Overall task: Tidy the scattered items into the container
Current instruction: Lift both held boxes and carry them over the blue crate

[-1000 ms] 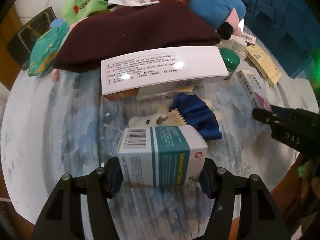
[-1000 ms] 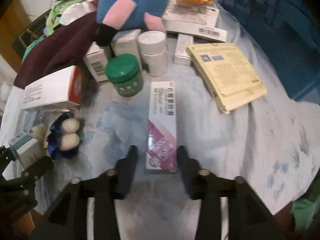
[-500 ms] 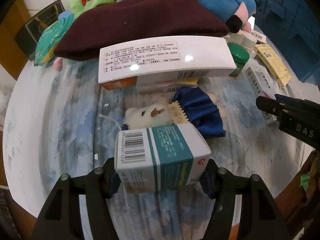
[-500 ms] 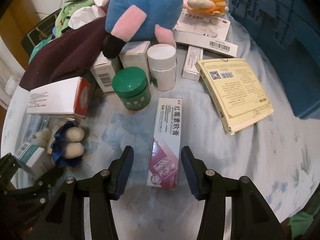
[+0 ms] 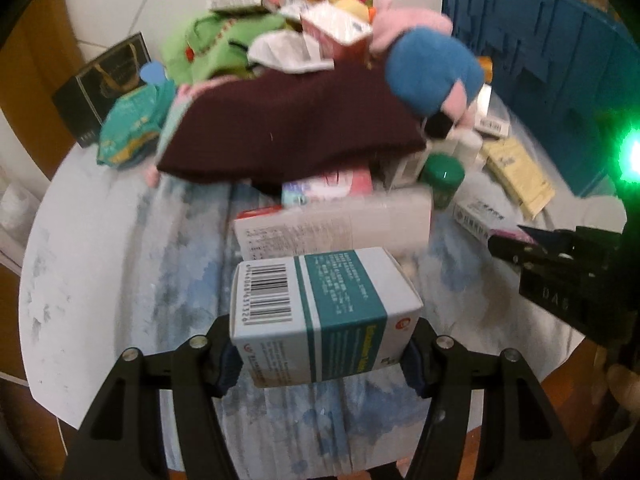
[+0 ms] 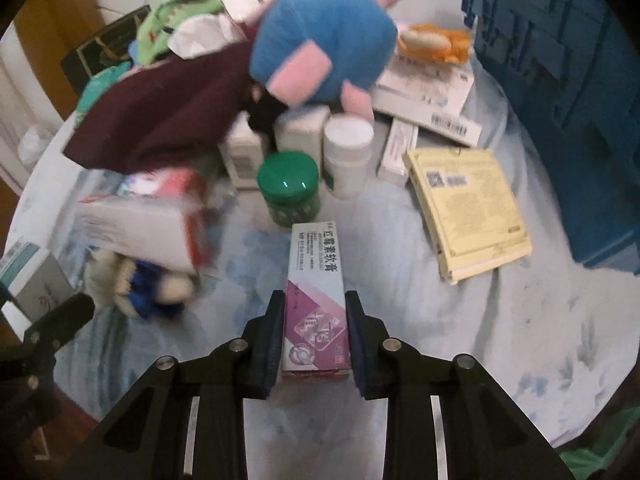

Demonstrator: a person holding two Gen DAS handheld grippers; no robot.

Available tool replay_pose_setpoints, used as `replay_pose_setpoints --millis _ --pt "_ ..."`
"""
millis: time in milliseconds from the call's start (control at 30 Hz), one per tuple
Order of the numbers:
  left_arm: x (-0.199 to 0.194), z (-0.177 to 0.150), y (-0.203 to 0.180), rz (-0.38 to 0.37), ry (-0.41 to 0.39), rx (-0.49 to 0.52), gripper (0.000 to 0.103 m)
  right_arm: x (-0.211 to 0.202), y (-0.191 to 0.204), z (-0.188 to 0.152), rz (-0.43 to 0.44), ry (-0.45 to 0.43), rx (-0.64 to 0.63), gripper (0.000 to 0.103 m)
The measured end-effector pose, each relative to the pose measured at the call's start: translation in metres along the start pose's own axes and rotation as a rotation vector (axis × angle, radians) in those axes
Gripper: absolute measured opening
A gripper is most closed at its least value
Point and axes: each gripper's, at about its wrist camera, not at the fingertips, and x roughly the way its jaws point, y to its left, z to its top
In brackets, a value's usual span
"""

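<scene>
Since a second ago my left tool (image 5: 322,354) has lifted its teal-and-white box (image 5: 320,316) clear of the worktop (image 5: 100,260), and the small stuffed toy in blue that lay just beyond it is now hidden behind the box in the left view; my right tool (image 6: 314,340), which then stood spread to either side of the long pink-and-white box (image 6: 316,300), has closed in on it. So both tools are clenched on a box each: the left grips the teal one across its short sides, and the right pinches the near end of the long one, whose far end points at the green-lidded jar (image 6: 289,188). Whether the long box is off the cloth yet I cannot tell. The blue crate (image 6: 560,100) stands at the far right edge of the worktop, well apart from both boxes, and its inside is out of sight. Much else lies scattered: the blue-and-pink plush toy (image 6: 320,44), the dark red cloth (image 5: 288,128), the yellow booklet (image 6: 468,208), and the white bottle (image 6: 347,152). I judge this to be the carry step for two items at once. Next, both need to travel right, over the booklet, high enough to clear the crate's wall before letting go.
</scene>
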Motion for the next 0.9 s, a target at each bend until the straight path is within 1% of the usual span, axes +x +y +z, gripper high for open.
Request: replay_pose_setpoints --millis 133,533,733,900 --pt "-0.016 0.007 0.005 0.006 -0.038 -0.011 0.062 -0.018 0.003 0.003 0.004 -0.030 -0.011 0.028" --pt "-0.066 0.039 0.017 0.018 -0.165 -0.024 0.062 -0.121 0.038 0.010 0.043 -0.195 -0.069 0.028" --pt "-0.086 0.055 0.020 0.009 -0.222 -0.013 0.062 -0.151 0.050 0.025 0.055 -0.259 -0.095 0.028" --pt "-0.099 0.072 0.023 -0.013 -0.267 0.003 0.062 -0.170 0.062 0.040 0.039 -0.310 -0.098 0.028"
